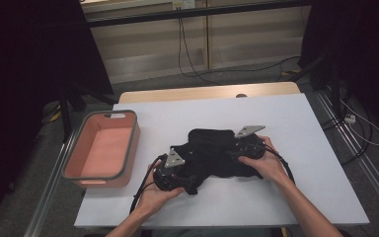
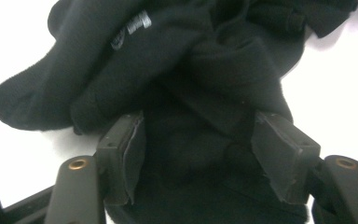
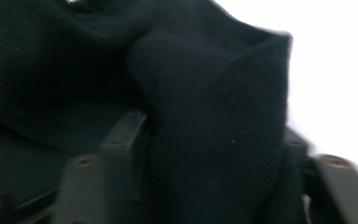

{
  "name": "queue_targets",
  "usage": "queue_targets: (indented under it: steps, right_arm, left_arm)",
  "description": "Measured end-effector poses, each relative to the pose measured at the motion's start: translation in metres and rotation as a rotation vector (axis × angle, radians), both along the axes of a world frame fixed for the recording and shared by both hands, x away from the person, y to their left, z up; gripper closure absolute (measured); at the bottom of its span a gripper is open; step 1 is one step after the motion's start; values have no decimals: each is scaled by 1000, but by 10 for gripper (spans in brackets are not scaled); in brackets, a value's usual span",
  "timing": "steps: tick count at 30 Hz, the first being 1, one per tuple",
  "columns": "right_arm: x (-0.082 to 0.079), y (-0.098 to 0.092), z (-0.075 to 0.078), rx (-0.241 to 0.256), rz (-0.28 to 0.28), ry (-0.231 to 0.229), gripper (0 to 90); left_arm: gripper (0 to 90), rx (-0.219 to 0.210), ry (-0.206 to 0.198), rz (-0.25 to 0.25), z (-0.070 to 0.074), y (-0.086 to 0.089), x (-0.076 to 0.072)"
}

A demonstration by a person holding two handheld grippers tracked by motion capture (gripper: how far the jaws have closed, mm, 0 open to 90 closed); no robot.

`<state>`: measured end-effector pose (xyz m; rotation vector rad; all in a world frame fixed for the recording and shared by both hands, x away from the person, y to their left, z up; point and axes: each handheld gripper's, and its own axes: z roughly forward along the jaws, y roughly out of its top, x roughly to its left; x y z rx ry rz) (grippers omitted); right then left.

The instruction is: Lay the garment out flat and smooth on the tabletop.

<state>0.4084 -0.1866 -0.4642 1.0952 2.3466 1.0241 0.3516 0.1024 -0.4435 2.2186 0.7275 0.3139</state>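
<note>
The black garment (image 1: pixel 212 153) lies crumpled near the middle of the white table (image 1: pixel 296 192), a soft fleecy cloth bunched into thick folds, with a small pale print (image 2: pixel 133 28) on one fold in the left gripper view. Our left gripper (image 1: pixel 185 170) sits at the cloth's near-left end; its jaws stand spread, with a wad of the fabric lying between them. Our right gripper (image 1: pixel 234 148) is at the cloth's right side, its jaws also apart with a thick fold of the cloth (image 3: pixel 214 140) standing between them. Well apart, by the table's left edge, sits a pink basket (image 1: pixel 131 148) with a grey rim.
</note>
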Motion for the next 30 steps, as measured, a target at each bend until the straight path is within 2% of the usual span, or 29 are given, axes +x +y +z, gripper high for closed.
queue_targets:
  steps: [1, 2, 4, 9, 14, 19, 21, 23, 24, 27, 30]
  right_arm:
    - [-2, 0, 0, 23, 10, 18, 594]
    - [-3, 0, 1, 30, 34, 29, 665]
    - [-10, 2, 2, 6, 42, 13, 733]
    - [-32, 2, 5, -16, 68, 28, 758]
    - [-62, -2, 4, 18, 84, 45, 759]
    - [-92, -1, 5, 30, 129, 57, 760]
    - [-103, 0, 5, 29, 150, 46, 757]
    - [-110, 2, 6, 31, 161, 41, 736]
    - [-111, 3, 7, 25, 160, 30, 692]
    - [-107, 0, 10, 42, 116, 11, 470]
    - [-102, -5, 15, 73, 71, -1, 374]
  left_arm:
    - [338, 8, 1, 1, -1, 0, 0]
    - [328, 15, 2, -2, -2, -1, 0]
    - [319, 18, -5, -7, -4, -1, -1]
    - [300, 17, -2, -5, -5, 3, 3]
    - [315, -17, 12, 15, -3, 9, 8]
    - [325, -26, 16, 14, -2, 11, 9]
    - [325, -28, 16, 13, -2, 11, 9]
    - [333, -28, 18, 18, -1, 12, 10]
    - [352, -28, 20, 17, 0, 13, 10]
    - [387, -34, 16, 22, 2, 15, 10]
    - [428, -51, 14, 24, 6, 19, 10]
